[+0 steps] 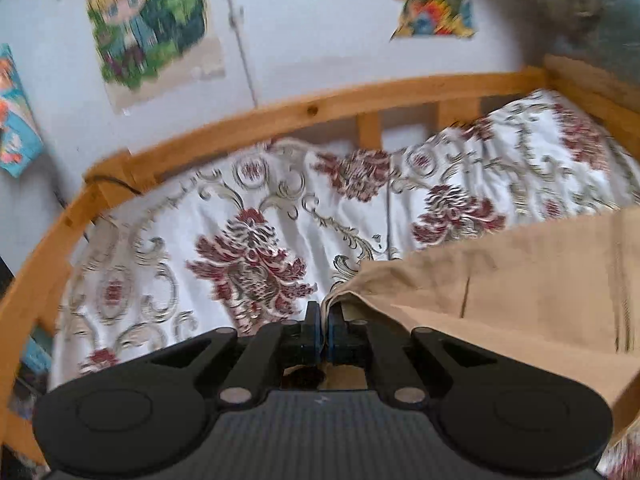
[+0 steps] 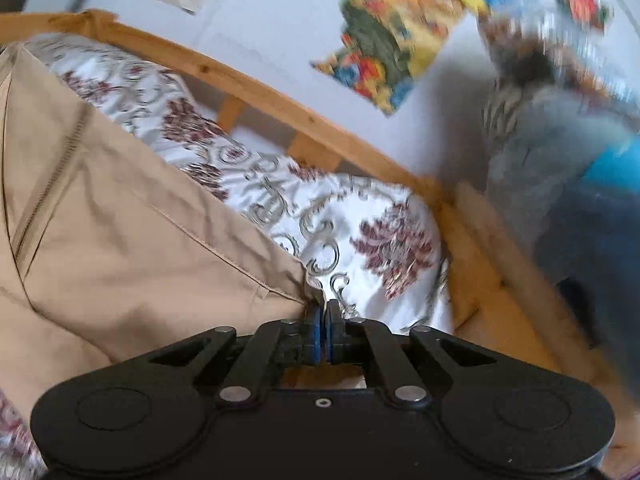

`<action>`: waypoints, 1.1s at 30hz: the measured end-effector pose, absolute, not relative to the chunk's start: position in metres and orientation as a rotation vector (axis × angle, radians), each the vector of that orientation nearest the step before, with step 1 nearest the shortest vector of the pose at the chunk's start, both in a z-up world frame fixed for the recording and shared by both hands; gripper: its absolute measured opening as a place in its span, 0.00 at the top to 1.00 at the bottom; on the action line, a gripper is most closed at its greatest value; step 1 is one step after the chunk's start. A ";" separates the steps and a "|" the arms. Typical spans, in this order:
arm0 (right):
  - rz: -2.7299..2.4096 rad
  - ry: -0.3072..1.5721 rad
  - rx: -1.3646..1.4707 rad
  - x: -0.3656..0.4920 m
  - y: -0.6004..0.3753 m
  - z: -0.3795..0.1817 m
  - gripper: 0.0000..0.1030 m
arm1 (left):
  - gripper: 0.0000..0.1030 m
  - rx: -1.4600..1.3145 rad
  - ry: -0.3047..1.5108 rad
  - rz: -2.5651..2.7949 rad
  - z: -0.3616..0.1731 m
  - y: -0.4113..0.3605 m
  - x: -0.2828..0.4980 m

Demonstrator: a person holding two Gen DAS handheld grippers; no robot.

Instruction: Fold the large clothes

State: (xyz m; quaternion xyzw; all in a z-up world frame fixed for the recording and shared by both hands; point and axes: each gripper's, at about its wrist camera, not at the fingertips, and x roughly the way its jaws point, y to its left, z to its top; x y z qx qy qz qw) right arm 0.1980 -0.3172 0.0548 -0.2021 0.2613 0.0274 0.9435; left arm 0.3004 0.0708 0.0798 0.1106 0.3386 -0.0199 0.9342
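Both pairs of jaws are pressed together on cloth: the left gripper [image 1: 323, 312] pinches one corner of the tan garment [image 1: 520, 300], and the right gripper [image 2: 321, 312] pinches another corner of it [image 2: 120, 240], each with its blue pads closed on the fabric edge.

From the left wrist, the garment spreads away to the right of the fingers, hanging taut from the pinched corner, with a dark stitched line and a long vertical seam visible. Beyond it lies the bedspread [image 1: 240, 240], white with dark red flowers and grey scrolls, covering a bed with a wooden frame [image 1: 280, 108]. On the pale wall behind, this view alone shows a cartoon poster of a blond figure [image 1: 148, 24] and a blue picture [image 1: 16, 120] at the far left edge.

From the right wrist, the garment fills the left side instead, and here a zipper [image 2: 52, 176] runs down it, along with a stitched hem leading to the gripped corner. The same flowered bedspread [image 2: 360, 240] and wooden frame [image 2: 280, 96] show past it. Only this view takes in the blurred blue and grey mass [image 2: 580, 180] at the right, too smeared to identify, and a bright multicoloured poster [image 2: 400, 40] above the bed, which the left view catches only in part [image 1: 436, 0].
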 end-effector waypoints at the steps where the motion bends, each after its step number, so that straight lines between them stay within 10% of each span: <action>1: 0.103 0.537 -0.314 0.210 -0.332 0.053 0.84 | 0.97 0.218 0.715 -0.036 0.074 0.069 0.315; 4: 0.170 0.523 -0.048 0.224 -0.370 0.045 0.48 | 0.97 0.233 0.761 -0.005 0.047 0.059 0.348; 11: 0.304 0.447 -0.033 0.176 -0.403 0.033 0.06 | 0.97 0.230 0.862 0.022 -0.013 0.062 0.372; 18: 0.369 0.489 -0.204 0.191 -0.366 0.005 0.31 | 0.97 0.224 0.841 0.012 -0.005 0.065 0.367; 20: 0.391 0.497 -0.234 0.201 -0.357 0.005 0.85 | 0.97 0.219 0.802 0.015 0.005 0.066 0.359; 33: -0.074 0.524 0.296 0.267 -0.450 -0.032 0.88 | 0.96 0.276 0.833 -0.002 -0.001 0.063 0.381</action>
